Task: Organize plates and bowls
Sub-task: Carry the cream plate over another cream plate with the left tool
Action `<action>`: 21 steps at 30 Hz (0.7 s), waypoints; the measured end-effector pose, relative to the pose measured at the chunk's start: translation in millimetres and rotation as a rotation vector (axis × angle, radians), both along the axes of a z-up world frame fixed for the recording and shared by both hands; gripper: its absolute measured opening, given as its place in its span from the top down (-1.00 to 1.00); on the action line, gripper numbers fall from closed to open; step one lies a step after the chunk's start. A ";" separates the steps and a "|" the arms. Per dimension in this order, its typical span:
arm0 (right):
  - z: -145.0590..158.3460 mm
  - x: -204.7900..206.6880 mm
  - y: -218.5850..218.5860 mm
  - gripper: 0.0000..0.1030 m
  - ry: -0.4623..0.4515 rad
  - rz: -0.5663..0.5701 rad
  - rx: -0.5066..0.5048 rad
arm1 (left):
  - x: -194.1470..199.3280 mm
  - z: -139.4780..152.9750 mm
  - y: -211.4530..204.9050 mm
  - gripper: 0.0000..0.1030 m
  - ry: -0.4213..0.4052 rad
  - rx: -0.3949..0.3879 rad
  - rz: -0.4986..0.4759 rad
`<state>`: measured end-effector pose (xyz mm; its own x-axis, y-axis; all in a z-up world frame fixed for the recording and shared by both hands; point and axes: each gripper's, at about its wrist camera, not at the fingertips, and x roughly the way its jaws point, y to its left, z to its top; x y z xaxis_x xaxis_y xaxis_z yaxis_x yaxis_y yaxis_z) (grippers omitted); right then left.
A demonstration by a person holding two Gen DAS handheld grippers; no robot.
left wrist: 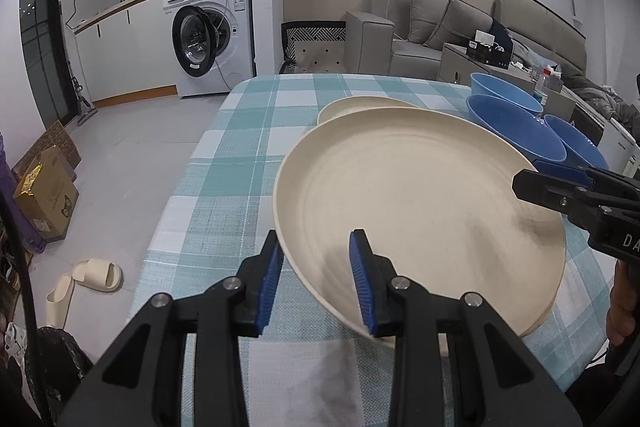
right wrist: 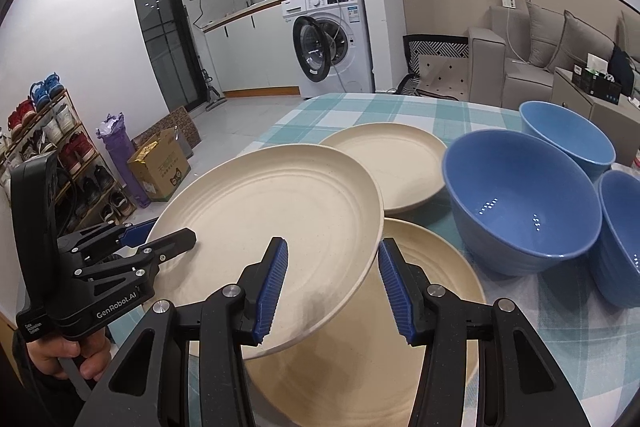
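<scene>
A large cream plate (left wrist: pixel 420 195) (right wrist: pixel 272 211) hangs tilted above the checked tablecloth (left wrist: pixel 248 163), carried by both grippers. My left gripper (left wrist: pixel 316 267) (right wrist: pixel 160 239) is shut on its left rim. On the opposite rim my right gripper (right wrist: pixel 332 279) (left wrist: pixel 532 179) is shut as well. A second cream plate (right wrist: pixel 432 287) lies on the cloth right beneath the held one. A third cream plate (right wrist: pixel 392 163) (left wrist: pixel 360 105) lies farther back. Three blue bowls stand upright to the right: a big near one (right wrist: pixel 520 195) (left wrist: pixel 516 131), a far one (right wrist: pixel 568 139) (left wrist: pixel 504 91) and one at the edge (right wrist: pixel 620 239) (left wrist: pixel 576 143).
The table's left edge drops to a tiled floor with slippers (left wrist: pixel 96 273), a cardboard box (left wrist: pixel 48 195) (right wrist: pixel 160 167) and a shoe rack (right wrist: pixel 52 143). A washing machine (left wrist: pixel 212 35) with its door open stands behind, a grey sofa (left wrist: pixel 432 27) at the back right.
</scene>
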<state>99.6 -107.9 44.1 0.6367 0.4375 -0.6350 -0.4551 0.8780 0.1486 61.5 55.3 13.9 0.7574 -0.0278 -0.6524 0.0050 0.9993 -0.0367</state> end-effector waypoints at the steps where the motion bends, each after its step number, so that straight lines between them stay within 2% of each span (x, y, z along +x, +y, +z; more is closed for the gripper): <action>1: -0.2 1.2 -2.3 0.04 0.001 -0.005 0.001 | 0.5 -0.8 -2.9 0.38 0.003 0.003 -0.005; 21: -7.5 -7.3 -49.0 0.04 0.011 -0.093 0.015 | 9.7 -9.2 -43.5 0.38 0.031 0.005 -0.089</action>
<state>92.3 -156.9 36.7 0.6678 0.3866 -0.6360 -0.3700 0.9139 0.1669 71.2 11.9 4.6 0.7314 -0.0905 -0.6759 0.0923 0.9952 -0.0334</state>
